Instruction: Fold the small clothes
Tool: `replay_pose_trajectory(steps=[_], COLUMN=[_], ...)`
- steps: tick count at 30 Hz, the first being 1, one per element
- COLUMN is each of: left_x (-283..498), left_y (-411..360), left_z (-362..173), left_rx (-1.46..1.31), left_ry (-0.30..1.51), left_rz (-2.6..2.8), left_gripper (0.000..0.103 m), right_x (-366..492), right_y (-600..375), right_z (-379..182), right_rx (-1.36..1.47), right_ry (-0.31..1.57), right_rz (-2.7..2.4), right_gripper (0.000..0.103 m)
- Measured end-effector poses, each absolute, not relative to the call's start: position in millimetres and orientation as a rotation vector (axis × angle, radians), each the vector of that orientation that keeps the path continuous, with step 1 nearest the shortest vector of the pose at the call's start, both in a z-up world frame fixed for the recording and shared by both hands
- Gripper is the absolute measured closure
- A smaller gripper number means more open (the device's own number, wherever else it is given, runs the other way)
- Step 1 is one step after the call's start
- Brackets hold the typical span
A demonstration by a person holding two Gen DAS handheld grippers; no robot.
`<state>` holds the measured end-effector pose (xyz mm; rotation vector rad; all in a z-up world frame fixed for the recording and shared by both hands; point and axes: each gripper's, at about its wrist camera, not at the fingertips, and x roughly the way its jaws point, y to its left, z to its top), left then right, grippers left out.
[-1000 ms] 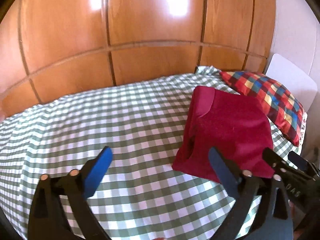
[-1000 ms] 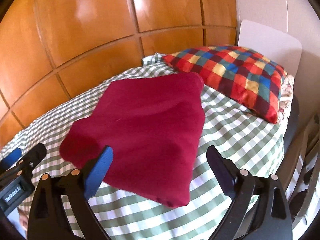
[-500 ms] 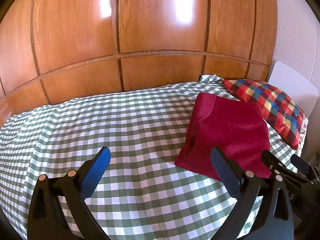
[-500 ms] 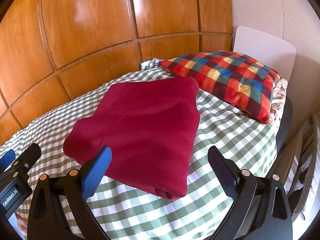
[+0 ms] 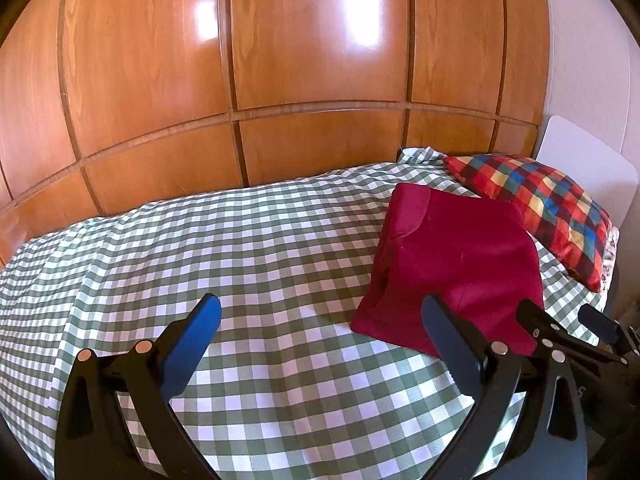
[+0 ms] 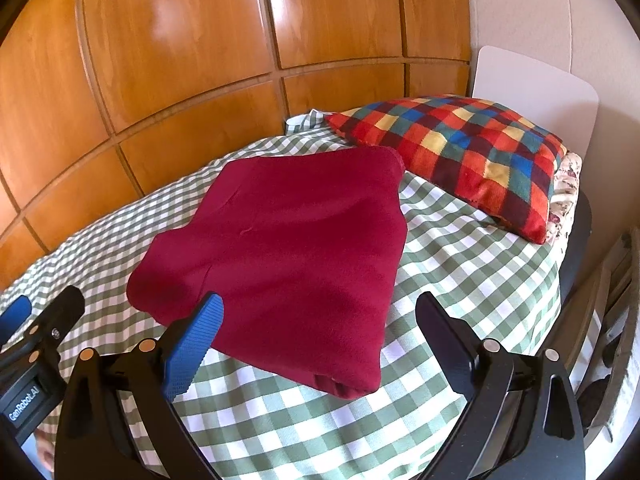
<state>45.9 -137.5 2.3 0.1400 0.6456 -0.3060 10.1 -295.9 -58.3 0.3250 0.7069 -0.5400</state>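
A dark red garment (image 6: 288, 256) was seen lying folded into a rough rectangle on the green-and-white checked bedspread (image 5: 248, 264), toward the pillow end of the bed. One far corner was placed just beside the multicoloured checked pillow (image 6: 460, 152); whether they touched could not be told. In the left wrist view a folded-over flap was visible along the garment's left edge. In the right wrist view layered edges were shown at its near right corner (stacked, a little bulky).

The left gripper (image 5: 320, 320) was held above the bedspread with its jaws spread wide and nothing between them; the garment lay partly behind its right finger. The right gripper (image 6: 318, 312) was likewise held with jaws wide apart, nothing clamped, with the garment's near edge framed between the fingers. No contact with the cloth was seen for either tool. Each gripper was visible at the edge of the other's view, side by side.

Glossy wooden panelling (image 5: 312, 80) was seen along the far side of the bed. A white headboard (image 6: 532, 88) was seen behind the pillow. A floral fabric (image 6: 564, 196) was partly visible under the pillow's right end.
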Motion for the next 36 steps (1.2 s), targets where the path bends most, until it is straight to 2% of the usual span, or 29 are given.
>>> replay_pose_trajectory(steps=[36], left_x=[44.3], left_y=[-135.9], left_z=[6.7], left_rx=[0.134], left_ry=[0.628], left_rz=[-0.308], left_gripper=[0.003], right_x=[12.5], right_y=[-298.5], right_z=[-60.1], right_rx=[0.342], right_ry=[0.719], right_rz=[-0.530], right_gripper=[0.007])
